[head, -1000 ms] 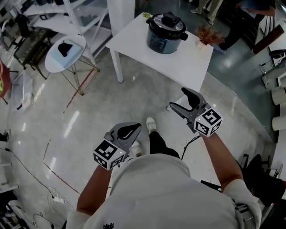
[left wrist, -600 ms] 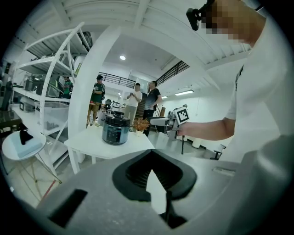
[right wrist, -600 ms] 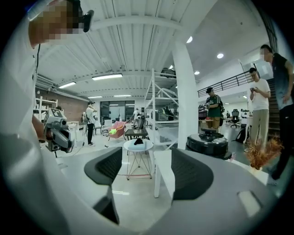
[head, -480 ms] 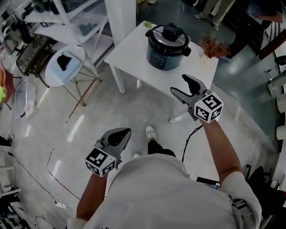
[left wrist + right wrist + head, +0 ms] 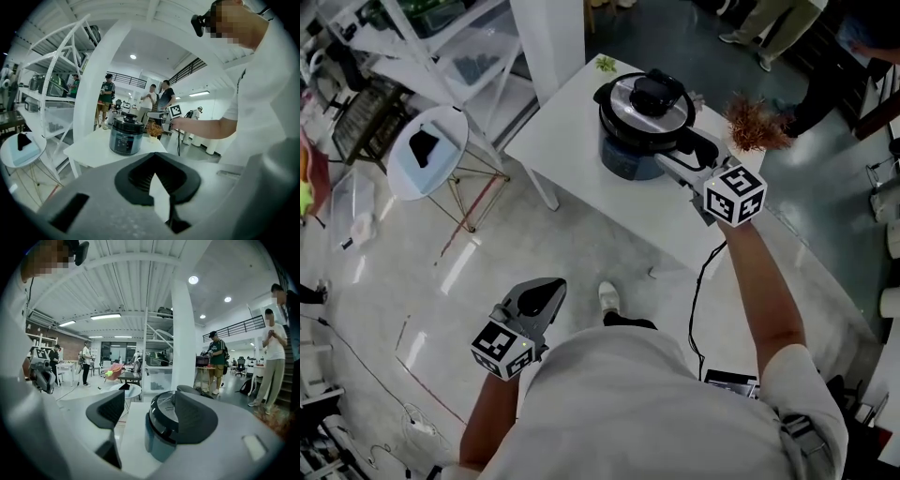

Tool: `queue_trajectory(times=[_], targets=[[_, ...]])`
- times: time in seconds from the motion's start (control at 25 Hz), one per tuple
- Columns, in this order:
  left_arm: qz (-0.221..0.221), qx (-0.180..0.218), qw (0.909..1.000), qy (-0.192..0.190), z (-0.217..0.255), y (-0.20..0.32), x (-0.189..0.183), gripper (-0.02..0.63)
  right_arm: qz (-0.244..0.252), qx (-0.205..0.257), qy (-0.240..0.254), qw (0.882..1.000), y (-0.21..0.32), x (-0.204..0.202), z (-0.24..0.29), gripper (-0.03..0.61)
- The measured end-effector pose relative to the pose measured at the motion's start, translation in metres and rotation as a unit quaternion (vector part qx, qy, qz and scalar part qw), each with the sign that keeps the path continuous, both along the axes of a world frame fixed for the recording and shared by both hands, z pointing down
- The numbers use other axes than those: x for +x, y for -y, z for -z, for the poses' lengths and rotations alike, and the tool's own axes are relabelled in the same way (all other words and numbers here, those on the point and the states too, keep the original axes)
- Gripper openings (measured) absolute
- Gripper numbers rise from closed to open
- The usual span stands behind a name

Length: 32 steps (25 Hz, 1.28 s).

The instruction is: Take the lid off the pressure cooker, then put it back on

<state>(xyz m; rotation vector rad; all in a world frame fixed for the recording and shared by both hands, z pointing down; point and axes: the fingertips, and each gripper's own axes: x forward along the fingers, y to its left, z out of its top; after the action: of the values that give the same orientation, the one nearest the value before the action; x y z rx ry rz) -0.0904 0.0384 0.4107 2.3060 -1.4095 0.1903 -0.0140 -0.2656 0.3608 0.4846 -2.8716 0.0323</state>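
The pressure cooker (image 5: pixel 630 141) is dark blue-grey and stands on a white table (image 5: pixel 572 141). Its silver lid (image 5: pixel 628 101) with a black knob (image 5: pixel 656 91) sits on the pot. My right gripper (image 5: pixel 675 150) is open and reaches over the table to the cooker's right side; I cannot tell whether it touches. In the right gripper view the cooker (image 5: pixel 157 439) shows between the spread jaws of that gripper (image 5: pixel 150 399), a little beyond them. My left gripper (image 5: pixel 551 286) hangs low over the floor, well short of the table, shut with nothing in it. From the left gripper (image 5: pixel 153 157) the cooker (image 5: pixel 124 136) looks far off.
A dried reddish plant (image 5: pixel 752 120) stands on the table right of the cooker. A white pillar (image 5: pixel 548 37) rises behind the table. A small round side table (image 5: pixel 427 141) and shelving (image 5: pixel 441 37) are at the left. People (image 5: pixel 769 37) stand beyond the table.
The person has stepped toward the table. My right gripper went forward from mid-air to the cooker's side, staying open. My left gripper also came forward but stays low and shut.
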Motion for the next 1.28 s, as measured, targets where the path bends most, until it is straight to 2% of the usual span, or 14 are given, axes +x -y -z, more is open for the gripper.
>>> queue_trajectory(times=[0.32, 0.6, 0.92, 1.28], targets=[[0.033, -0.003, 0.9994, 0.006, -0.007, 0.045, 0.0, 0.006, 0.018, 0.002, -0.01, 1.0, 0.081, -0.026, -0.011, 0.351], [0.041, -0.007, 0.9992, 0.002, -0.009, 0.061, -0.008, 0.006, 0.023, 0.0, -0.033, 0.999, 0.128, -0.055, -0.022, 0.37], [0.055, -0.008, 0.9984, 0.009, -0.009, 0.068, -0.024, 0.006, 0.038, -0.017, -0.066, 0.997, 0.155, -0.079, -0.039, 0.371], [0.067, -0.008, 0.9976, 0.011, -0.01, 0.072, -0.04, 0.006, 0.041, -0.028, -0.099, 0.994, 0.169, -0.088, -0.053, 0.36]])
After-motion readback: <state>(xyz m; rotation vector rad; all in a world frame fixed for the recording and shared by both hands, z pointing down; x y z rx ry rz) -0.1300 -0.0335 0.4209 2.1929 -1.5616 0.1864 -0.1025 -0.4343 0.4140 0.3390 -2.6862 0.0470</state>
